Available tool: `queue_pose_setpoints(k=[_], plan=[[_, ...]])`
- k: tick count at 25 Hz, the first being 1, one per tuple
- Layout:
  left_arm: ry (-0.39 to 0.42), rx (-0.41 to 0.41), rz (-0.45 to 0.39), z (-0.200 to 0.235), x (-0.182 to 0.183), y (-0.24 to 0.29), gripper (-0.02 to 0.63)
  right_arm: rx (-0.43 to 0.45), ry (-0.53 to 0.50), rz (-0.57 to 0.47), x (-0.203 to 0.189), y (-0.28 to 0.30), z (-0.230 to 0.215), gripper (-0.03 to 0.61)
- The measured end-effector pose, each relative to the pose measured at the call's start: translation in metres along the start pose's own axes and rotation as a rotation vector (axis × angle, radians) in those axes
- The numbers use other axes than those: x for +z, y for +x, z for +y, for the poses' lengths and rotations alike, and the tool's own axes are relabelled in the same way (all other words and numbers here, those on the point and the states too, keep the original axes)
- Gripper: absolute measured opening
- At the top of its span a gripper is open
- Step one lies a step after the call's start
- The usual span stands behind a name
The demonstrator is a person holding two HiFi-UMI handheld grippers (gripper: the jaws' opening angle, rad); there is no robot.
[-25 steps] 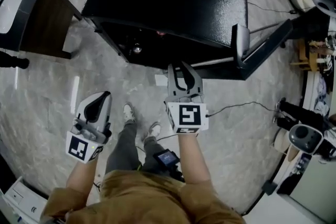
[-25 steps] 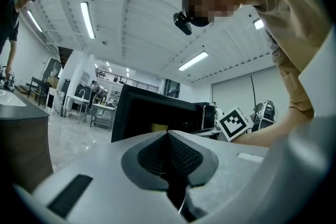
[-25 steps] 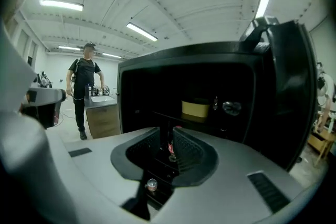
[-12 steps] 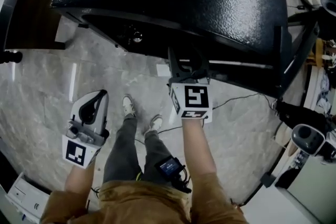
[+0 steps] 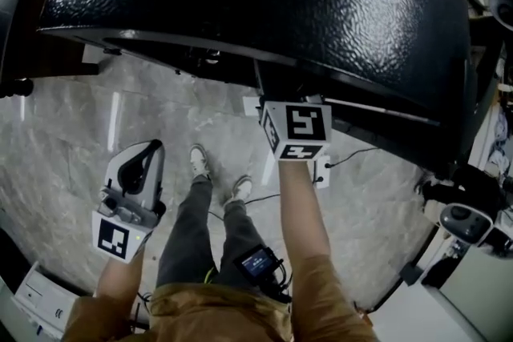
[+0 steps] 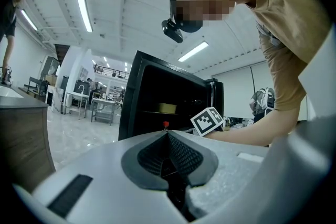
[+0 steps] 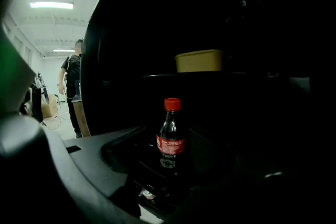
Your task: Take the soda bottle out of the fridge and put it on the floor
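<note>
1 bottle (image 7: pixel 170 136) is standing upright inside the fridge (image 5: pixel 321 4), dead ahead of the right gripper (image 7: pixel 167 153). Its jaws, just opening, are gaping wide toward it, not touching. Left gripper (image 6: pixel 167 134) is hanging shut, empty, farther off.

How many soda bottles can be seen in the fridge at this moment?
1. The soda bottle stands upright inside the fridge, below the shelf holding a yellow container. The dark interior may hide others.
</note>
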State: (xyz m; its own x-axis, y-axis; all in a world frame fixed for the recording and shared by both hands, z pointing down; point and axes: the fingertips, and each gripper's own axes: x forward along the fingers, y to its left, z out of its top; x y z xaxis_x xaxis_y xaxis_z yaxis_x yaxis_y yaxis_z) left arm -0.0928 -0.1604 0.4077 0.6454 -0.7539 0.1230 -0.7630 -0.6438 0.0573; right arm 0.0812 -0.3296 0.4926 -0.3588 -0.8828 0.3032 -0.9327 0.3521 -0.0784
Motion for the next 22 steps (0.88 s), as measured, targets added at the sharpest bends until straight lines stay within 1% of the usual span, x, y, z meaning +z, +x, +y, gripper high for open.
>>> queue_pose_setpoints(k=[4, 7, 11, 16, 22], plan=[[-0.008, -0.013, 0.009, -0.001, -0.004, 0.001, 0.002, 0.006, 0.027, 0.005, -0.005, 0.018, 0.000, 0.269], [-0.019, -0.016, 0.020, 0.002, -0.012, 0.002, 0.002, -0.015, 0.030, 0.000, -0.007, 0.031, -0.004, 0.282], [-0.028, -0.015, 0.030, 0.009, -0.021, 0.004, 0.002, -0.034, 0.030, 0.003, -0.013, 0.042, -0.010, 0.291], [-0.025, -0.019, 0.032, 0.017, -0.023, 0.004, 0.002, -0.033, 0.025, 0.006, -0.021, 0.054, -0.004, 0.298], [-0.022, -0.027, 0.040, 0.016, -0.026, 0.006, 0.002, -0.063, 0.045, -0.013, -0.020, 0.066, -0.012, 0.299]])
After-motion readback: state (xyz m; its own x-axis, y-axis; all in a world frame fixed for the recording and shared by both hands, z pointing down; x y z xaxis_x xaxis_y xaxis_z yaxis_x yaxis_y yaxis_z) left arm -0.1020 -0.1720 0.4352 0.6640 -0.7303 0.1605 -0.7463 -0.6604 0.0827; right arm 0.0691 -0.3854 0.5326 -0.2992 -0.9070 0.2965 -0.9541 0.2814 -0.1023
